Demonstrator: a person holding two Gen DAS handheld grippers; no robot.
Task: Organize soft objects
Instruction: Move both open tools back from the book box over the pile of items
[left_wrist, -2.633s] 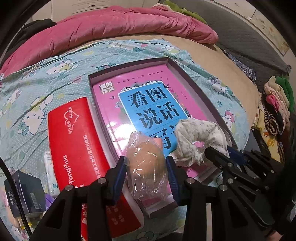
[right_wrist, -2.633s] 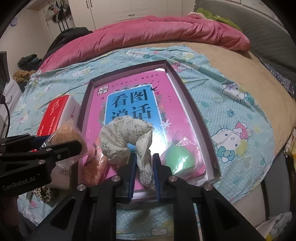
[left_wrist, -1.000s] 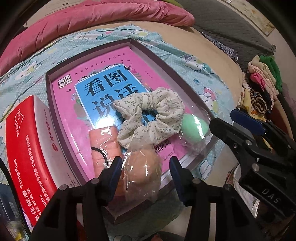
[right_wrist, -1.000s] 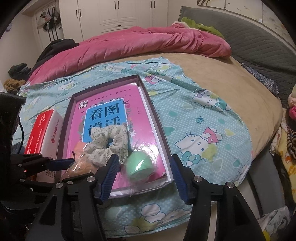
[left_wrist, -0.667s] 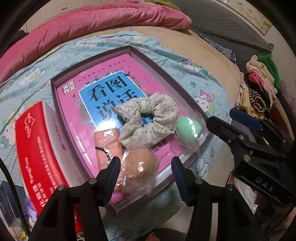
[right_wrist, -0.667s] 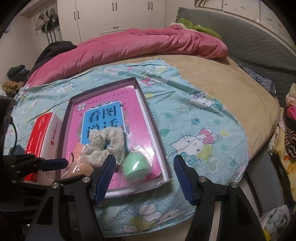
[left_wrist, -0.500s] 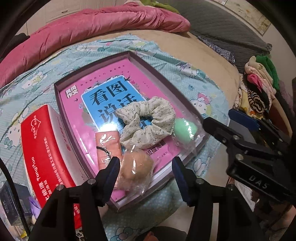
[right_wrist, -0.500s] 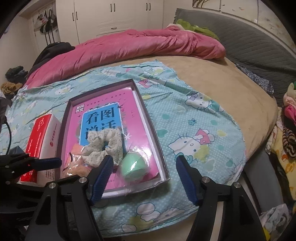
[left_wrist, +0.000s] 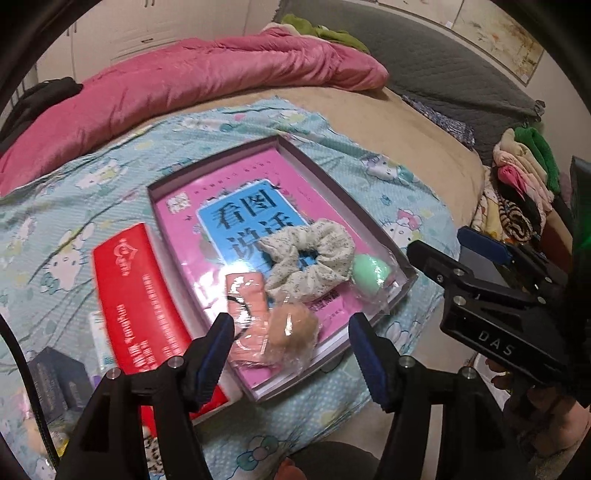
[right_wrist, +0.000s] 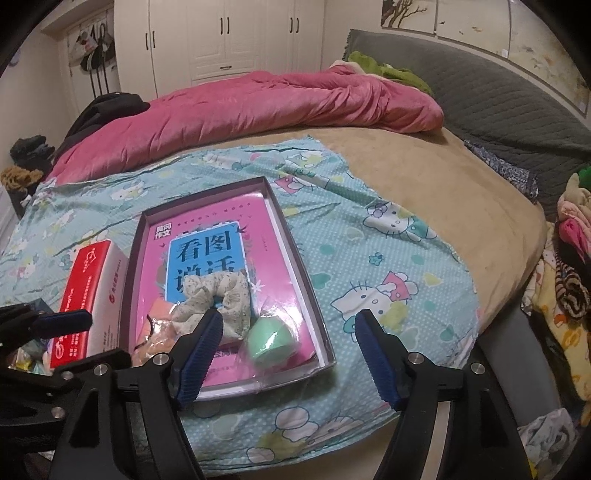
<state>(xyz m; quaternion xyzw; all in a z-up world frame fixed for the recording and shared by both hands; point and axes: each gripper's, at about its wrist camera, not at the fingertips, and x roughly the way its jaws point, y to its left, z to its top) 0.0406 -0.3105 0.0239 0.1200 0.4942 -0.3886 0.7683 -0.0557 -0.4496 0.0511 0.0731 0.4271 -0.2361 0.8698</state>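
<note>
We have both tools hanging above the near end of the shallow box (left_wrist: 334, 177), which lies on the patterned sheet (right_wrist: 369, 266) with a pink book (left_wrist: 207, 254) filling its floor. The left gripper (left_wrist: 290, 352) has its jaws apart, having just been widening, and nothing sits between the pads; the peach sponge (left_wrist: 291, 330) in its clear wrapper lies free on the book at the near edge. The right gripper (right_wrist: 286, 354) is spread wide as well and carries nothing.

The floral scrunchie (left_wrist: 310, 258) rests across the middle of the book's near half, touching the mint sponge (left_wrist: 369, 269), which sits in the near right corner of the box. A flat pink packet (left_wrist: 245, 291) lies just beside the scrunchie toward the near left.

We judge all four to be light and yielding. The wrapped sponges look slippery in their film, so we would pinch across the body, not the loose plastic. The scrunchie will flop, so one gathered fold is the best hold. A red carton (left_wrist: 147, 314) stands against the box's left wall.
</note>
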